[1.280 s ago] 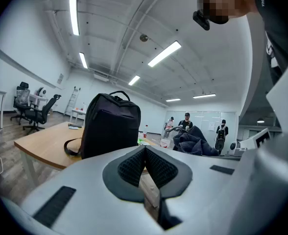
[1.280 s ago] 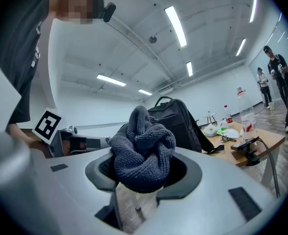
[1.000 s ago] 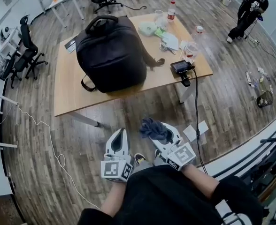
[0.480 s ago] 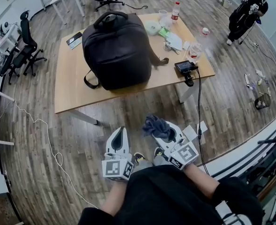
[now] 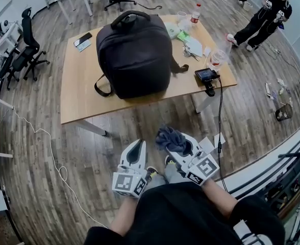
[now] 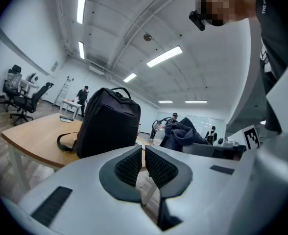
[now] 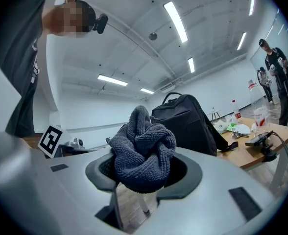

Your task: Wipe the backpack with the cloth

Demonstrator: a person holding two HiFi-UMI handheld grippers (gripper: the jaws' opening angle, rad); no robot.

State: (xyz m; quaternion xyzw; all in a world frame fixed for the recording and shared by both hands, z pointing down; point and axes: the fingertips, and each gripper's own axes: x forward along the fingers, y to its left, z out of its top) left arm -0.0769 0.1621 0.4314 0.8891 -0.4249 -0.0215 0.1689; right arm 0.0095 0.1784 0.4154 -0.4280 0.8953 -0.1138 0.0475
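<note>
The black backpack (image 5: 134, 55) stands upright on the wooden table (image 5: 78, 98), top handle up, with one strap loop hanging off its left side and another strap trailing to the right. Both grippers are held low in front of the person, over the plank floor (image 5: 43, 188) and well short of the table's near edge. The right gripper (image 5: 179, 148) is clamped on a bunched dark grey terry cloth (image 7: 141, 151); the wad fills the gap between the pads and bulges above and ahead of them. The left gripper (image 6: 143, 153) has its jaws together, the ribbed pads all but touching, with nothing between them. The two grippers sit side by side, apart from each other, both pointing towards the backpack. On the table behind and right of the backpack lie a plastic bottle (image 5: 195, 13) and some small clutter; a dark phone (image 5: 82, 39) lies to its left. A small camera (image 5: 206, 75) is clamped at the table's right edge, its cable dropping to the floor
</note>
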